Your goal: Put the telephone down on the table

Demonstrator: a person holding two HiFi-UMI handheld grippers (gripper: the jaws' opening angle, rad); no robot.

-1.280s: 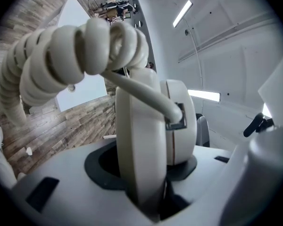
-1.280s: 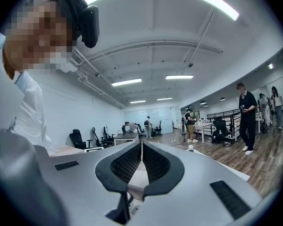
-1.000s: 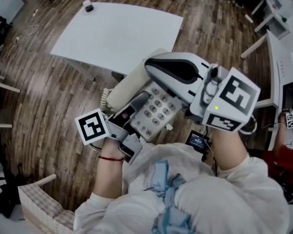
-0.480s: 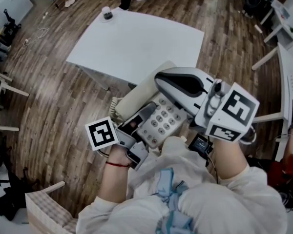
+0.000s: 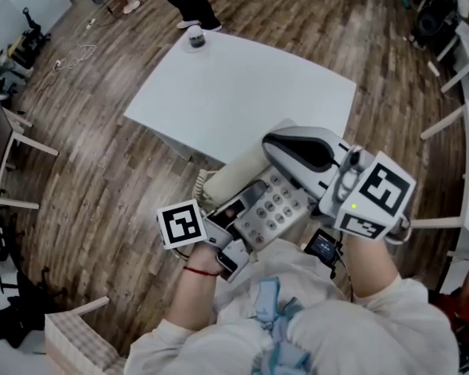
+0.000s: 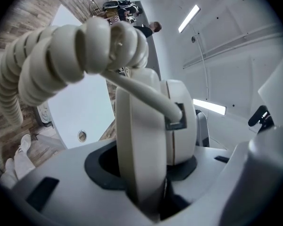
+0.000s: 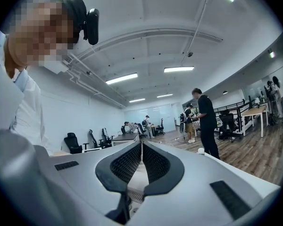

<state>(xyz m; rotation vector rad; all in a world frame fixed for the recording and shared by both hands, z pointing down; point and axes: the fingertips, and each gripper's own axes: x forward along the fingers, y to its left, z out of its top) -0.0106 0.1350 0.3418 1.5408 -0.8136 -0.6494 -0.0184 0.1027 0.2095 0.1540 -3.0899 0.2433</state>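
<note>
Cream telephone clamped in left hand-held gripper (over wood floor); right hand-held gripper shut, perhaps nipping its edge

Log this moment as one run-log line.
telephone: held aloft, not on table | left gripper: shut on handset | right gripper: shut

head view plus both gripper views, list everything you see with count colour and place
telephone: one, cream, in the air between both grippers
cord: one, cream, coiled, at the telephone's left end
table: one, white, ahead of the telephone
small round thing: one, pale, table's far edge
floor: brown wood, all around the table
bystander: one, in black, beyond the table
left gripper: one, grey, jaws clamped on the telephone
right gripper: one, grey, jaws together, at the telephone's right
</note>
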